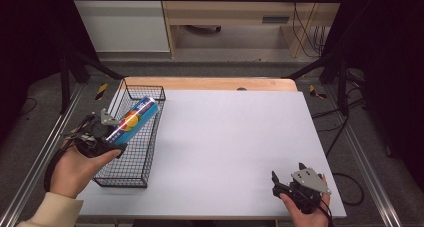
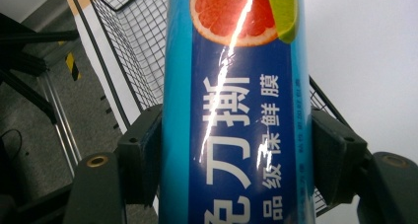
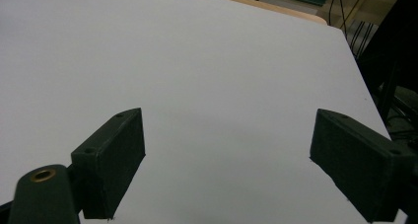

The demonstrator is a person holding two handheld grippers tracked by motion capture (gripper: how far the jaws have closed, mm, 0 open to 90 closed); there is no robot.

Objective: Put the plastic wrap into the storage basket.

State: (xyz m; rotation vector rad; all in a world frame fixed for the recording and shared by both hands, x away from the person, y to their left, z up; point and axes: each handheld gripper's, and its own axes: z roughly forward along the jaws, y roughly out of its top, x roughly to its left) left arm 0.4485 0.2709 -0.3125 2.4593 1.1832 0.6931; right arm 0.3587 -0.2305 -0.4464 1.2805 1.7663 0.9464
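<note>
A blue cling-film tube (image 1: 135, 117) with a grapefruit picture and white lettering hangs tilted over the black wire basket (image 1: 140, 157) at the table's left edge. My left gripper (image 1: 109, 131) is shut on the tube's lower end, and its far end points toward the basket's back corner. In the left gripper view both jaws press the sides of the tube (image 2: 236, 86), with the left gripper (image 2: 236, 135) around its middle and the basket's mesh (image 2: 133, 41) behind. My right gripper (image 1: 288, 171) rests at the table's front right corner, open and holding nothing. In the right gripper view the right gripper (image 3: 226, 135) stands wide over bare white table (image 3: 197, 61).
The white tabletop (image 1: 230, 137) stretches between the basket and the right hand. A wooden strip (image 1: 210, 83) runs along the table's far edge. Black frame legs and cables (image 1: 345, 87) stand beyond the right side.
</note>
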